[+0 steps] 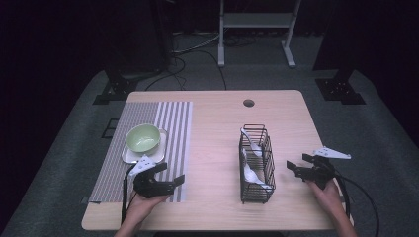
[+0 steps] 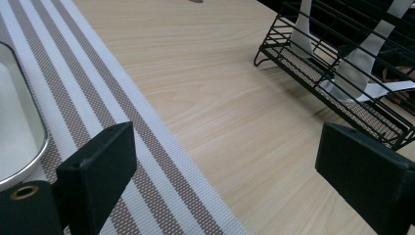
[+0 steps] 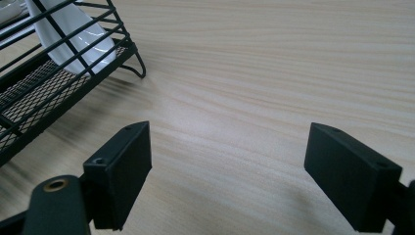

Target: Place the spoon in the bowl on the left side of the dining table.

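A black wire basket [image 1: 257, 165] stands right of the table's middle and holds white spoons [image 1: 251, 174]. A pale green bowl [image 1: 143, 138] sits on a small tray [image 1: 129, 156] on the striped placemat [image 1: 170, 123] at the left. My left gripper [image 1: 169, 174] is open over the mat's near right corner, with nothing between its jaws, and it points toward the basket [image 2: 342, 83]. My right gripper [image 1: 300, 163] is open just right of the basket, over bare wood. In the right gripper view the basket [image 3: 49, 88] and a spoon [image 3: 73, 44] lie at upper left.
The wooden table [image 1: 217, 123] has a cable hole [image 1: 248, 103] near its far edge. Bare wood lies between mat and basket. In the left gripper view the tray's rim [image 2: 29, 161] is at the left. A white frame [image 1: 257, 29] and cables stand on the floor beyond.
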Motion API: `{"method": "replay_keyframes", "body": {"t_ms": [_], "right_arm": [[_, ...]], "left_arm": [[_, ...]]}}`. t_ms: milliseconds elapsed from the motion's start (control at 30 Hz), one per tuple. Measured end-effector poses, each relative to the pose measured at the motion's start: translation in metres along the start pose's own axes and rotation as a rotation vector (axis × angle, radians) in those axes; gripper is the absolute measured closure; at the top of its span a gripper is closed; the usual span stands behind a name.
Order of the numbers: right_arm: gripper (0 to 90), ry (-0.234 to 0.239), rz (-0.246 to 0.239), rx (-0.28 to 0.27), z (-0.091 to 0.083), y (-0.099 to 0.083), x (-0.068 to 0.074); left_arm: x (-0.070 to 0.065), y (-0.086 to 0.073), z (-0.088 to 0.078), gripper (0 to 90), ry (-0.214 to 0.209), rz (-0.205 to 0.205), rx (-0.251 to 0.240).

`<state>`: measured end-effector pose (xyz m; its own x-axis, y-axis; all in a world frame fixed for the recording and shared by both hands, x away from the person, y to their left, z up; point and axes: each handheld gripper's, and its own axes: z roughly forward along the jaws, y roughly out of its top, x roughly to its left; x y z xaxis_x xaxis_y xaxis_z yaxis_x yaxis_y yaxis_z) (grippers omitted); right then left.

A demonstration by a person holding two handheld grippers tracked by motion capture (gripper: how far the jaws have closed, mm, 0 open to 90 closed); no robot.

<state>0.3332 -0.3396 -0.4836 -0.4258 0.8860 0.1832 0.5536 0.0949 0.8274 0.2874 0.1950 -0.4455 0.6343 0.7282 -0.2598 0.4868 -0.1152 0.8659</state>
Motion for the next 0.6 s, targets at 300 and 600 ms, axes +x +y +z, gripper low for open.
{"method": "replay_keyframes", "body": {"t_ms": [300, 600], "right_arm": [[16.5, 0.004, 0.005, -0.003, 0.0, 0.0, -0.001], [16.5, 0.0, 0.003, 0.0, 0.0, 0.0, 0.0]], "left_arm": [[-0.01, 0.003, 0.005, 7.3, -0.025, 0.01, -0.005], [-0.014, 0.004, 0.008, 7.2, -0.039, 0.012, -0.005]]}}
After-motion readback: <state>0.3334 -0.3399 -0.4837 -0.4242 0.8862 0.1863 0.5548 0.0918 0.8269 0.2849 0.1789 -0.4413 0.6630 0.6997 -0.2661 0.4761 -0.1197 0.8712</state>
